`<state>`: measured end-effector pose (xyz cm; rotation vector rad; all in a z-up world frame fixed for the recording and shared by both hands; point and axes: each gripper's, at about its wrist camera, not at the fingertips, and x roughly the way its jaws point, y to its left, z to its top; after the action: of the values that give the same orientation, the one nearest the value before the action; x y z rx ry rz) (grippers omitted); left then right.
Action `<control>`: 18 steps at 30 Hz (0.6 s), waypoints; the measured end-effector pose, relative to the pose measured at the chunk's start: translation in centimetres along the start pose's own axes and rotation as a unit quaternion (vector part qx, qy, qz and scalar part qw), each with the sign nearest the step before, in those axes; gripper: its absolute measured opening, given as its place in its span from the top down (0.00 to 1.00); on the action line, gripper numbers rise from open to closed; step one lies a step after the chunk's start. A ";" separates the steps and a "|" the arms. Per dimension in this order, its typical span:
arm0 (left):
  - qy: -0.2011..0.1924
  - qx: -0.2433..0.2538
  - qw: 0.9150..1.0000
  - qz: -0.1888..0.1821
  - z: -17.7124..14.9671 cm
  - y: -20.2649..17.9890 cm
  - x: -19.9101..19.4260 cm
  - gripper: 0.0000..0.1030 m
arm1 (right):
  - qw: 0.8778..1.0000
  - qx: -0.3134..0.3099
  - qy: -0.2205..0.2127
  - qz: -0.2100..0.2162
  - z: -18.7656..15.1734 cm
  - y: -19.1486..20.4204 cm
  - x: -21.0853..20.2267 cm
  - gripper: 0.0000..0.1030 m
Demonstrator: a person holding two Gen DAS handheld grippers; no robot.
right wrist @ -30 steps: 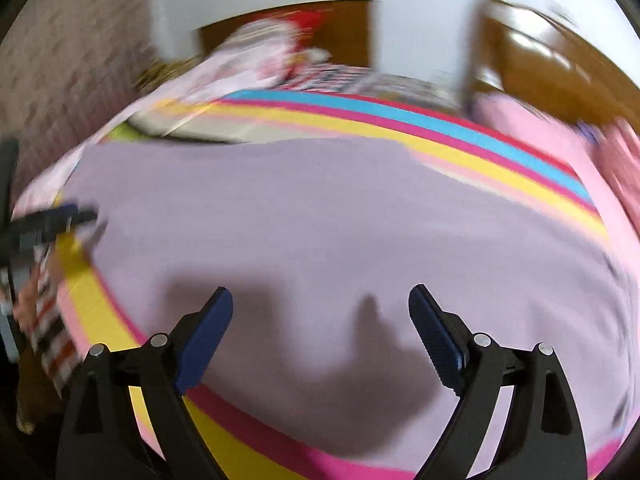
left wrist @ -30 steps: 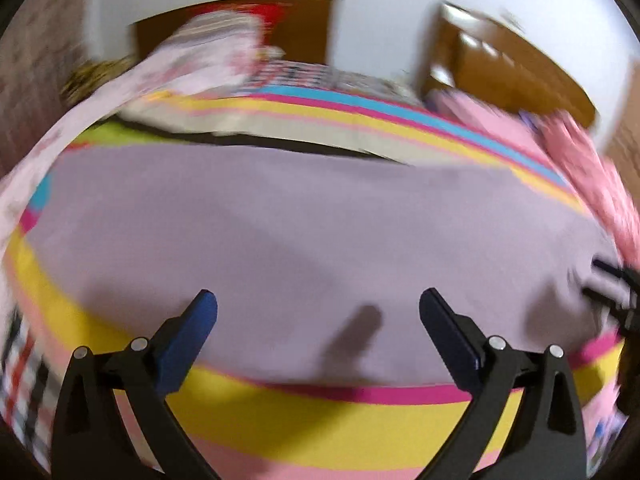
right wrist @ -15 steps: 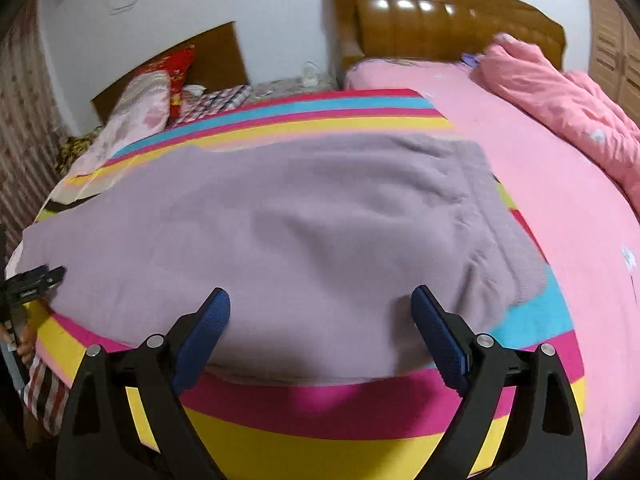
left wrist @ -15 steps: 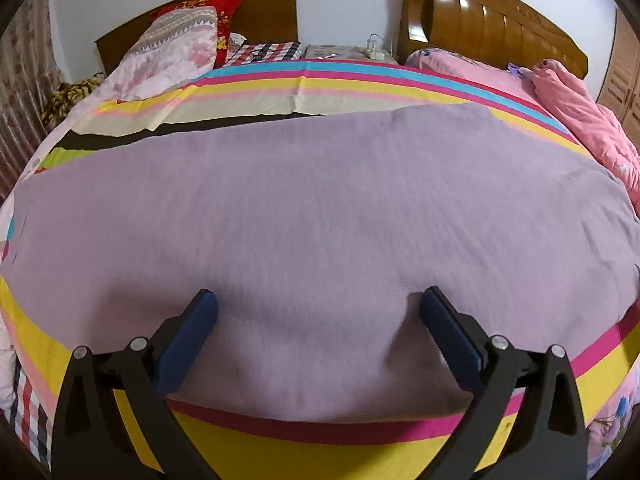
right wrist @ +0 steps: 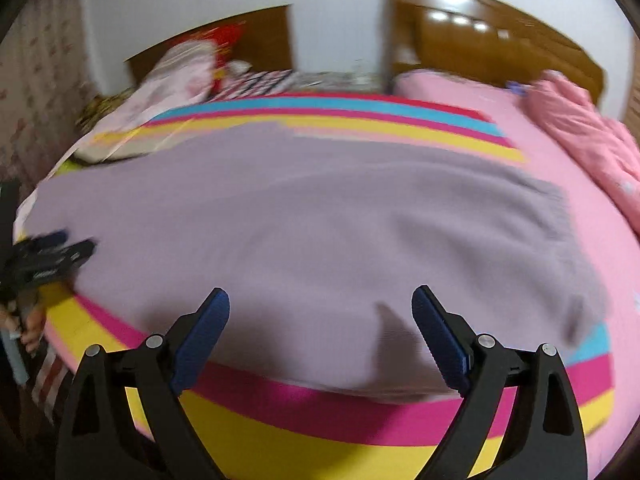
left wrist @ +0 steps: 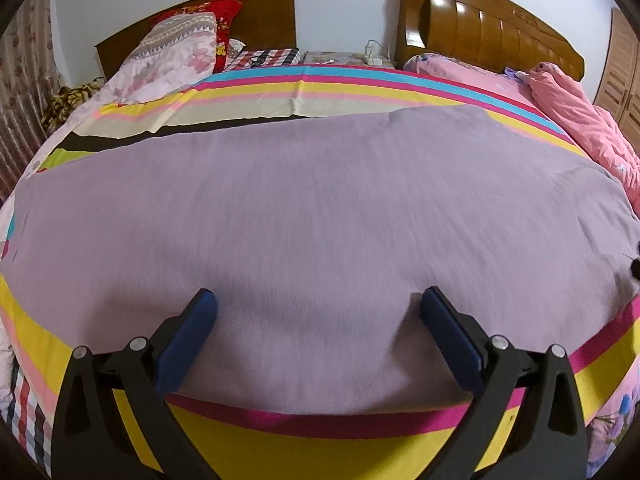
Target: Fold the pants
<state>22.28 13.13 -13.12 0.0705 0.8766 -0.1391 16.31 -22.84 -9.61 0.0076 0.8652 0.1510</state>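
Lilac pants point(left wrist: 320, 200) lie spread flat across the striped bedsheet point(left wrist: 320, 452). My left gripper point(left wrist: 318, 300) hovers open over their near edge, blue pads wide apart with nothing between them. In the blurred right wrist view the pants point(right wrist: 320, 220) end at a ribbed, wrinkled edge point(right wrist: 552, 208) on the right. My right gripper point(right wrist: 320, 296) is open above the near edge there, holding nothing. The left gripper point(right wrist: 52, 256) shows at the far left of that view, with a hand point(right wrist: 28, 328) below it.
A pink quilt point(left wrist: 580, 120) is bunched on the neighbouring bed at the right. Pillows point(left wrist: 172, 52) lie at the back left before wooden headboards point(left wrist: 480, 20). A small stand with a power strip point(left wrist: 340, 56) sits between the beds.
The left view has gone from blurred to steady, settling a little lower over the near edge of the pants. The right view swung right to the ribbed end, then part way back, and is blurred again.
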 end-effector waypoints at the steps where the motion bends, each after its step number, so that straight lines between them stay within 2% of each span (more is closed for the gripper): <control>1: 0.000 0.001 1.000 -0.002 0.0 0.0 0.0 0.01 | 1.000 -0.007 0.003 0.009 0.1 0.9 0.3 0.13; 3: -0.001 0.002 1.000 -0.004 0.0 0.1 0.0 0.01 | 0.999 -0.026 0.012 0.018 -0.2 2.6 1.1 0.13; 5: -0.001 0.001 1.000 -0.005 0.0 0.0 -0.1 0.01 | 0.998 -0.052 0.024 -0.008 -0.8 3.4 1.9 0.09; 6: -0.002 0.001 1.000 -0.005 0.0 -0.1 -0.1 0.01 | 0.998 -0.063 0.016 -0.008 -1.1 3.6 1.7 0.09; 10: -0.004 -0.001 1.000 -0.005 0.0 -0.1 0.0 0.01 | 0.998 -0.057 0.034 -0.006 -1.1 3.5 1.4 0.09; 13: -0.005 -0.003 1.000 -0.005 0.0 -0.2 0.0 0.01 | 0.997 -0.053 0.049 -0.026 -0.7 3.9 1.1 0.09; 15: -0.005 -0.003 1.000 -0.006 0.1 -0.2 0.0 0.01 | 0.997 -0.044 0.042 -0.047 -0.2 4.3 0.5 0.09; 18: -0.006 -0.005 1.000 -0.005 0.1 -0.3 0.0 0.01 | 0.999 -0.039 0.007 -0.031 1.0 5.1 -0.1 0.09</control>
<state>22.34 12.85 -13.06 0.0568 0.8662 -0.1442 16.37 -17.70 -8.56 -0.0930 0.8712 0.1256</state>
